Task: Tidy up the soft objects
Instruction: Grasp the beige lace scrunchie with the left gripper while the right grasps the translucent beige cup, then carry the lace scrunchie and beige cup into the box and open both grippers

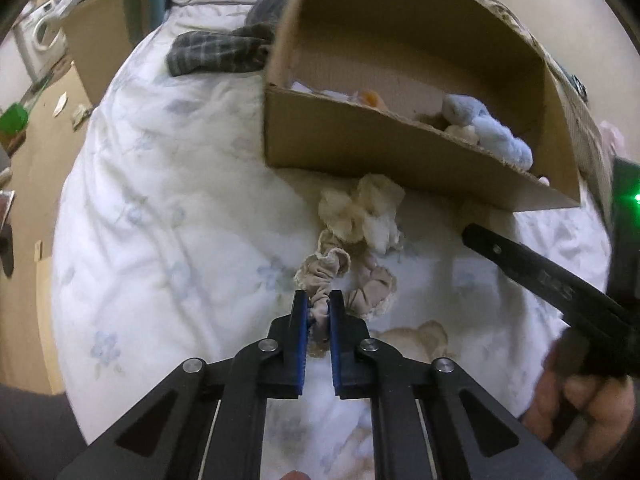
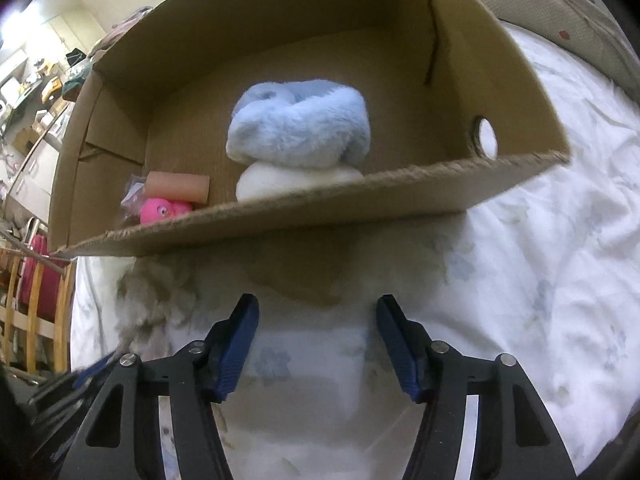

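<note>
My left gripper [image 1: 319, 300] is shut on a beige ruffled scrunchie [image 1: 340, 276] that lies on the white quilt. A cream fluffy scrunchie [image 1: 362, 212] lies just beyond it, against the cardboard box [image 1: 340, 140]. Inside the box are a light blue plush [image 2: 298, 124] on a white soft item [image 2: 288, 182], a pink toy [image 2: 160, 210] and a peach block [image 2: 178, 186]. My right gripper [image 2: 318, 312] is open and empty, just in front of the box's near wall [image 2: 320, 204]. It shows as a black finger [image 1: 532, 268] in the left wrist view.
A dark plaid cloth [image 1: 218, 52] lies on the quilt [image 1: 168, 200] left of the box. The bed's left edge drops to a floor with a cardboard sheet [image 1: 96, 36]. A wooden chair [image 2: 36, 312] stands at the far left of the right wrist view.
</note>
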Available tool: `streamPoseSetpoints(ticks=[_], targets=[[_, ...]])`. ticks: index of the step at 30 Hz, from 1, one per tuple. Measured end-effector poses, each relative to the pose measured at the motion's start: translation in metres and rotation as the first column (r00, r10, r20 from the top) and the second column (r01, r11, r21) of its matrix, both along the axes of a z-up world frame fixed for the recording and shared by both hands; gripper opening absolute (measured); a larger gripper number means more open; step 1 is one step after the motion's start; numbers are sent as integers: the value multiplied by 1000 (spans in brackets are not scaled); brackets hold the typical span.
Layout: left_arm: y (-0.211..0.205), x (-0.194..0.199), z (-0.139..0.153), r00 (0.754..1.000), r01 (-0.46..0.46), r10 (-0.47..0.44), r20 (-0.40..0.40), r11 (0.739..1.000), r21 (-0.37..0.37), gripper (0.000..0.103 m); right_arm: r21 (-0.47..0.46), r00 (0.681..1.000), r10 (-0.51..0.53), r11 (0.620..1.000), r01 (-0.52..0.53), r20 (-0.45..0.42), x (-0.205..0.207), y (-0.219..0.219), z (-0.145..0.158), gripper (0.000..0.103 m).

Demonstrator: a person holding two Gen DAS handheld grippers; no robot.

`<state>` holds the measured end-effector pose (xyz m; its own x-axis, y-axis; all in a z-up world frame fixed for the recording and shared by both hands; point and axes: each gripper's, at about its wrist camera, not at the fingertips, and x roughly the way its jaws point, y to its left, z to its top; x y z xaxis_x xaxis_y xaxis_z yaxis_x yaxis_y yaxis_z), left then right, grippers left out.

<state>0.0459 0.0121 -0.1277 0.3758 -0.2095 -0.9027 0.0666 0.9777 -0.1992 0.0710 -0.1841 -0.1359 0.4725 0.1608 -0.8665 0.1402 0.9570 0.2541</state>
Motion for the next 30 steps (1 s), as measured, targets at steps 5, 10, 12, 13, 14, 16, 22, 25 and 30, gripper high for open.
streamPoseSetpoints(ticks=[5,10,12,13,14,16,22,25,30], targets=[[25,-9,22,996,-85,85,2,996,-17,8,-10,1000,-14,1000,14,5,9,4,-3,60],[41,-15,36,989,-146,147,17,988,-46,8,-17,1000,-13,1000,13,-3,19,11,-3,27],[42,-15,39,988,-151,152,18,987,-58,8,-12,1000,-1,1000,1,-9,18,11,-1,10],[42,-15,40,988,-150,151,20,987,-56,8,-14,1000,6,1000,-6,-8,17,11,0,10],[41,-15,40,988,-151,152,22,987,-53,8,-8,1000,15,1000,-15,-7,15,11,2,8],[40,-14,42,988,-153,155,25,986,-60,8,3,1000,27,1000,-27,1,9,12,8,8],[40,-17,53,985,-157,162,51,984,-87,8,128,999,36,991,-40,33,-22,4,31,7],[39,-17,59,985,-153,160,68,983,-97,8,186,997,43,981,-54,60,-33,-3,45,7],[38,-20,78,980,-145,158,119,983,-115,8,222,994,59,972,-78,94,-48,-7,61,7]])
